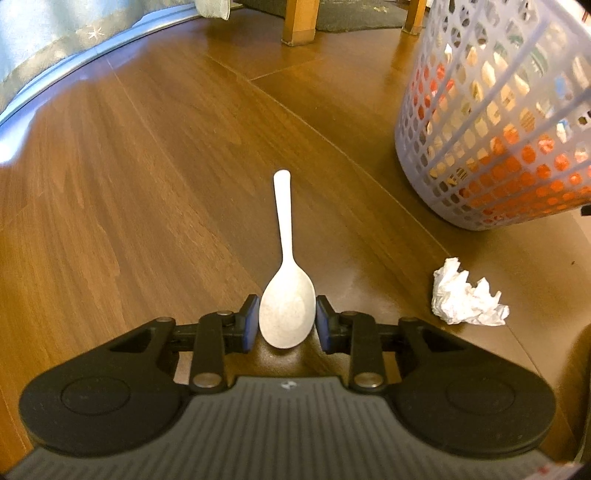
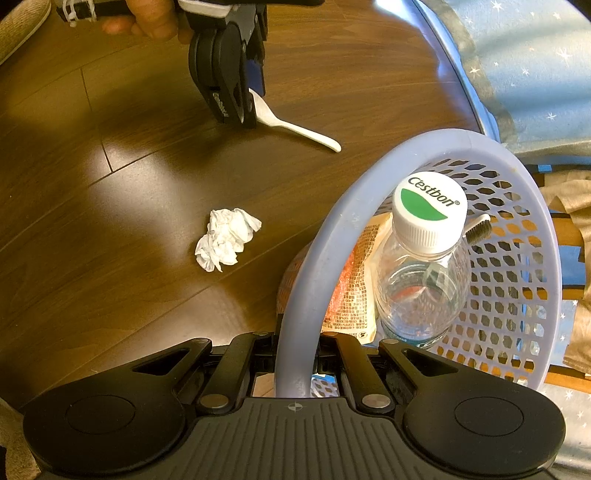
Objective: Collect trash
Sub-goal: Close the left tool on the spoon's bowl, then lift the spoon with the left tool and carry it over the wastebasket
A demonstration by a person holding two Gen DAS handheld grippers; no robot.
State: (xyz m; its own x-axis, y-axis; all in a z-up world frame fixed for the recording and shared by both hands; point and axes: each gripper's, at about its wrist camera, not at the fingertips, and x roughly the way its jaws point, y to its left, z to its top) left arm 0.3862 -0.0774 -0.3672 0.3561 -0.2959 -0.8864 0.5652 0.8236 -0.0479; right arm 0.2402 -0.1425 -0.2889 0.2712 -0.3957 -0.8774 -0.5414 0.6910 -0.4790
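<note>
A white plastic spoon (image 1: 282,229) lies over the wooden floor with its handle pointing away. My left gripper (image 1: 286,325) is shut on the spoon's bowl, one blue pad on each side. From the right wrist view, the left gripper (image 2: 255,103) comes down from above, held by a hand (image 2: 155,18), with the spoon (image 2: 295,127) sticking out to the right. A crumpled white tissue (image 1: 467,295) (image 2: 227,243) rests on the floor nearby. My right gripper (image 2: 295,354) is shut on the rim of a tilted lilac mesh basket (image 2: 332,236) (image 1: 491,122).
Inside the basket are a clear capped water bottle (image 2: 424,266), an orange printed packet (image 2: 351,288) and a toothbrush (image 2: 476,225). Wooden furniture legs (image 1: 299,22) stand on a dark rug beyond. A pale blue starred cloth (image 1: 55,40) (image 2: 535,74) borders the floor.
</note>
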